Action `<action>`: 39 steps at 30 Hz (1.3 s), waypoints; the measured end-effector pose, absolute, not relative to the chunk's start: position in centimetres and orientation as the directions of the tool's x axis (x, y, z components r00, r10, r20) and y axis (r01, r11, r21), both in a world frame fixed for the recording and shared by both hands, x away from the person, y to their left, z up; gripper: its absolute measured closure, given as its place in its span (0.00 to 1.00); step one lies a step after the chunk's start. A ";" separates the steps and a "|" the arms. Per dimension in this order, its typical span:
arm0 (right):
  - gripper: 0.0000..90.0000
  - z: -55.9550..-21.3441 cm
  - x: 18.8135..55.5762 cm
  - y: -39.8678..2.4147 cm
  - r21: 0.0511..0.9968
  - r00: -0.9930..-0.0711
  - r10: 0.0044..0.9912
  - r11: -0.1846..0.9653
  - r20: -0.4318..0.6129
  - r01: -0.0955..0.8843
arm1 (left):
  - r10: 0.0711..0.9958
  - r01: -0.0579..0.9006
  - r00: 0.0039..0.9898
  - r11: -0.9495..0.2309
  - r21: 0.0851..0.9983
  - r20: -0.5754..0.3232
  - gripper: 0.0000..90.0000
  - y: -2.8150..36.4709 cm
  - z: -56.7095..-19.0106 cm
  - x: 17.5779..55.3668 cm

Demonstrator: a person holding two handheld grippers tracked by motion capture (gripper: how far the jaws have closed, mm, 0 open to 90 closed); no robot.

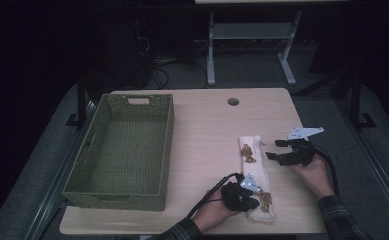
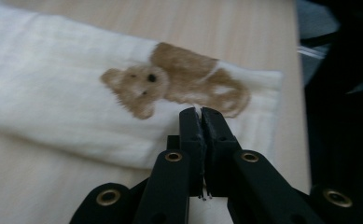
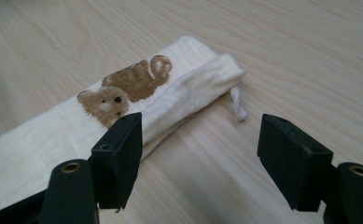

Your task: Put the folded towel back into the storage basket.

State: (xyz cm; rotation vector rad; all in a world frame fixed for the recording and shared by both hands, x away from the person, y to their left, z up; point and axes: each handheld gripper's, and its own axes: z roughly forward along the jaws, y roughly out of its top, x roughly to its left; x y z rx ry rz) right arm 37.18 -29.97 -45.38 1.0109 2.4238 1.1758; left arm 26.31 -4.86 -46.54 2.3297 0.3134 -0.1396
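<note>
The folded cloth (image 1: 256, 176) lies at the counter's (image 1: 202, 130) four o'clock, the left claw (image 1: 252, 199) closed at its near end, the right claw (image 1: 274, 149) gaping beside its far end, seemingly to grip there, basket (image 1: 124, 150) waiting at nine.

Light wooden rectangular table (image 1: 202, 125) with a round cable hole (image 1: 233, 101) near its far edge, grey floor (image 1: 242, 75) beyond, white metal desk frame (image 1: 252, 45) at upper centre, tangled black cables (image 1: 157, 70) upper left, dark unlit surroundings
</note>
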 end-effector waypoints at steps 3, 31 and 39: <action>0.34 -45.4 37.2 -30.0 0.768 -0.722 0.689 0.430 0.062 0.475 | 0.173 0.246 0.969 -0.683 0.688 -0.175 0.94 -4.9 -46.3 26.4; 0.34 -45.7 37.2 -30.2 0.762 -0.719 0.693 0.440 0.048 0.475 | 0.114 0.094 0.993 -0.723 0.684 -0.016 0.27 -6.4 -47.0 31.2; 0.34 -45.6 37.1 -30.1 0.764 -0.717 0.695 0.436 0.051 0.476 | 0.122 0.099 0.992 -0.729 0.677 -0.014 0.57 -6.2 -46.6 30.8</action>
